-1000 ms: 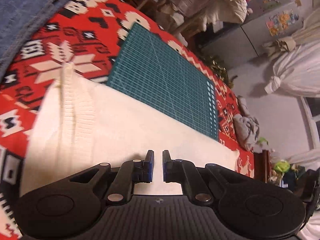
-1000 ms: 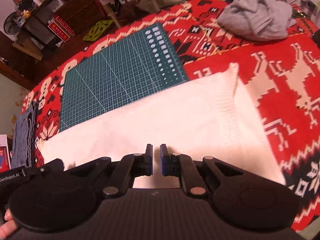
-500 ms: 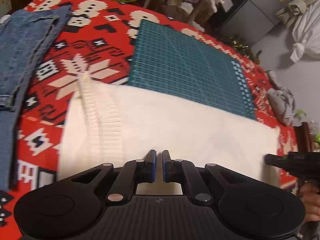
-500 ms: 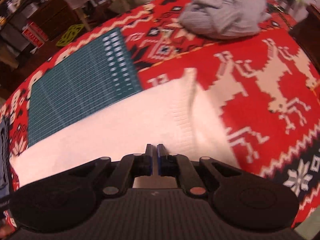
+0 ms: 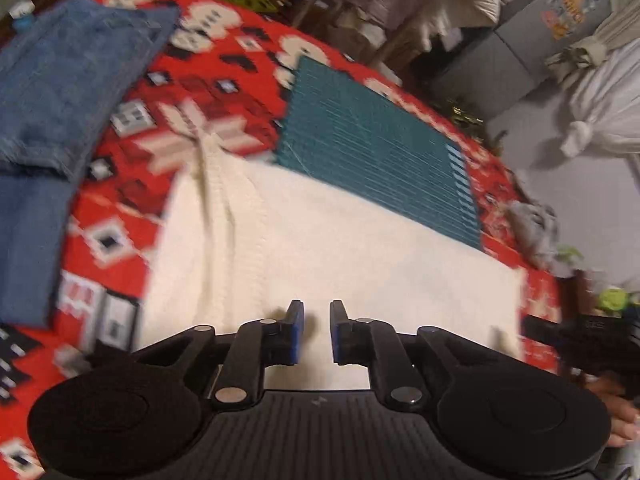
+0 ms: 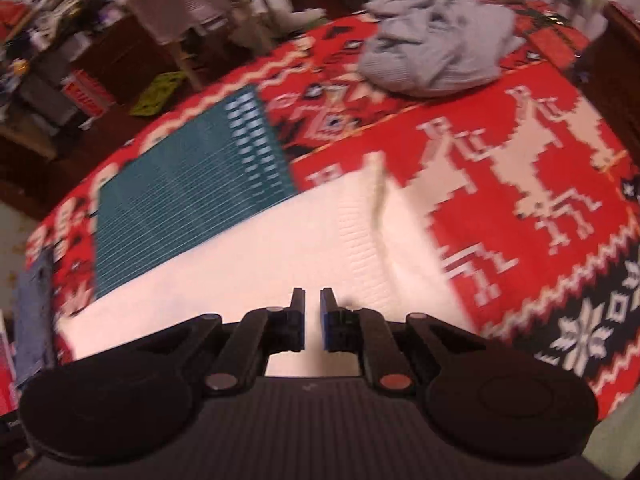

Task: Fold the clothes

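A white knit garment (image 5: 360,248) lies folded into a long flat band across the red patterned cloth (image 5: 224,92). A ribbed strip (image 5: 224,216) runs across its left end. My left gripper (image 5: 317,330) hovers over the band's near edge, open by a small gap, with nothing between its fingers. From the right wrist the same garment (image 6: 248,264) shows its ribbed right end (image 6: 360,232). My right gripper (image 6: 313,320) is over the near edge there, its jaws a narrow slit apart and empty. Both views are motion-blurred.
A green cutting mat (image 5: 376,152) lies just behind the garment, partly under it (image 6: 180,200). Blue jeans (image 5: 68,80) lie at the far left. A crumpled grey garment (image 6: 436,52) sits at the far right. A hand (image 5: 616,420) shows at the right edge.
The left jaws have spread a little wider. The right jaws nearly met half a second ago and have parted slightly again. Both cameras have swung; the garment lies as before.
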`<state>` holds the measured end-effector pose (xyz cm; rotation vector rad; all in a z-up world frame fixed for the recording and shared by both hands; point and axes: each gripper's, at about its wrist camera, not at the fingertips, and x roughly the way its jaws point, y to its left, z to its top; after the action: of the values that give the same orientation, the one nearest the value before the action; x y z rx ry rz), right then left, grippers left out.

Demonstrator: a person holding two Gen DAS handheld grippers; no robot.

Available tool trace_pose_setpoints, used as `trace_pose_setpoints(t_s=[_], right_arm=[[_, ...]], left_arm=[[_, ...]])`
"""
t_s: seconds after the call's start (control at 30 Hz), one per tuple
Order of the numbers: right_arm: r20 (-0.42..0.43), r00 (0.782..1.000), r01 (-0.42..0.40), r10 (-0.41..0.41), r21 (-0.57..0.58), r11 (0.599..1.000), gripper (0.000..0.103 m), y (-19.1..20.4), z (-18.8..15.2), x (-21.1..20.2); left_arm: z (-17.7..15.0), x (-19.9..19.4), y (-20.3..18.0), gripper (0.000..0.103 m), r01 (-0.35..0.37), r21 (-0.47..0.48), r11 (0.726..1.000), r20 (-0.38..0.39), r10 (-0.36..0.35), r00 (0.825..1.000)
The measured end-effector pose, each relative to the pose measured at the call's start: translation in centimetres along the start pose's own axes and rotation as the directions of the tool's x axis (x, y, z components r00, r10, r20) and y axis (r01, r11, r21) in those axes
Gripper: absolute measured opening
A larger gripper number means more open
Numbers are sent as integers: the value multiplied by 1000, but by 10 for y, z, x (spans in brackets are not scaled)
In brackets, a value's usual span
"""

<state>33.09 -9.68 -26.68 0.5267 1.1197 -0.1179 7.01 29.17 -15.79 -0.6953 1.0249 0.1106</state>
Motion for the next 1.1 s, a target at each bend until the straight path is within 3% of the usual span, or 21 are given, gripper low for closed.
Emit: trace_pose_setpoints(t_s=[0.03,0.17,0.3,0.33,0.53,0.73,0.9,1.0,1.1], right_arm=[[-14,1000,-4,4,-11,1000,10,5,-3,3],[-57,998,25,-28,-46,999,10,12,-11,18],[-85,991,98,-103,-68,993,9,8,-15,33],[-83,992,92,-98,-66,994,3,5,-15,34],[-76,989,123,-125,-28,992,3,-12,-12,26],[-40,992,117,-116,3,993,11,-23,-17,2],[-16,998,53,-53,-14,998,11,-13,-29,-20],[-53,998,23,-24,-31,999,11,-4,-35,-13],[-97,995,12,-16,-42,999,10,3,-41,-4]], left_arm=[[-2,4,-3,13,-2,6,1000,-16,3,1000],[-7,21,-17,9,-148,85,985,-29,151,988],[-11,14,-11,9,-175,66,982,-26,177,984],[-13,12,-8,8,-181,56,982,-27,183,983],[-21,-7,19,4,-201,-10,979,-49,201,978],[-28,-24,32,9,-199,-56,978,-35,198,980],[-30,-38,22,13,-116,-56,992,29,118,993],[-30,-37,14,14,-64,-50,997,42,67,997],[-31,-25,8,14,-96,-27,995,17,96,995]])
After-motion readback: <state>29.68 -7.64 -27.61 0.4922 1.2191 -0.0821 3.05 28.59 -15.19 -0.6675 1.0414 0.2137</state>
